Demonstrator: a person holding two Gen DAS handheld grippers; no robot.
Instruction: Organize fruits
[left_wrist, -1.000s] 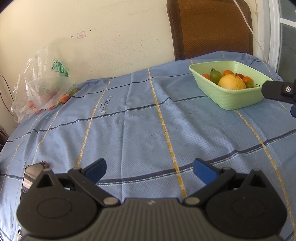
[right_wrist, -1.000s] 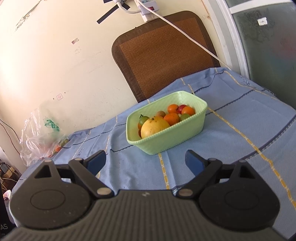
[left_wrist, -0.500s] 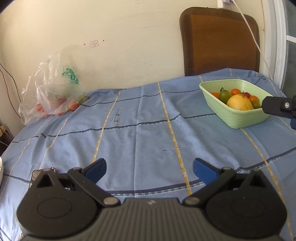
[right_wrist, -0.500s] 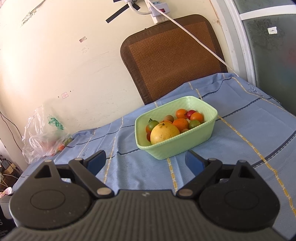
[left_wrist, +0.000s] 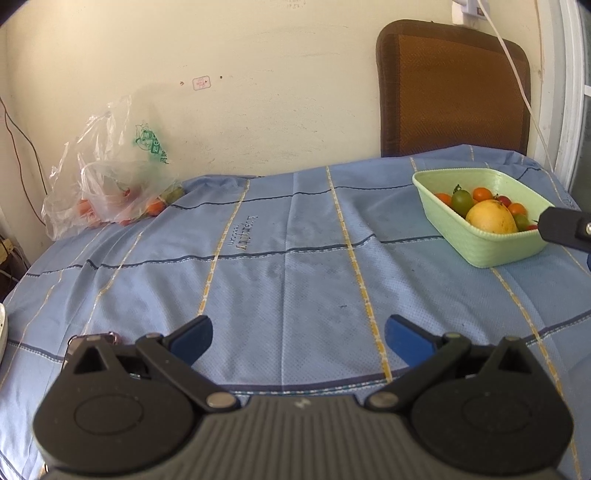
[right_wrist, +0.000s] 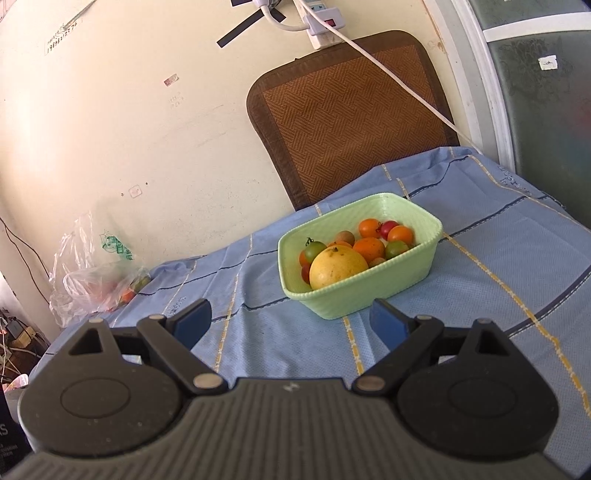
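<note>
Both grippers, left (left_wrist: 298, 335) and right (right_wrist: 290, 323), gape wide and empty; fruit sits heaped in the basket (right_wrist: 406, 274), more in the bag (left_wrist: 110, 192), and a hard pinch could burst a tomato (right_wrist: 388, 229).

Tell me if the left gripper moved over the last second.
Yes. The left gripper backed away and tilted up: the green basket now sits lower and smaller in its view.

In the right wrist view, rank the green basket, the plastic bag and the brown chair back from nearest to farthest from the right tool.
1. Green basket, just ahead of the open right tool.
2. Plastic bag, far left, by the wall.
3. Brown chair back, behind the table.
</note>
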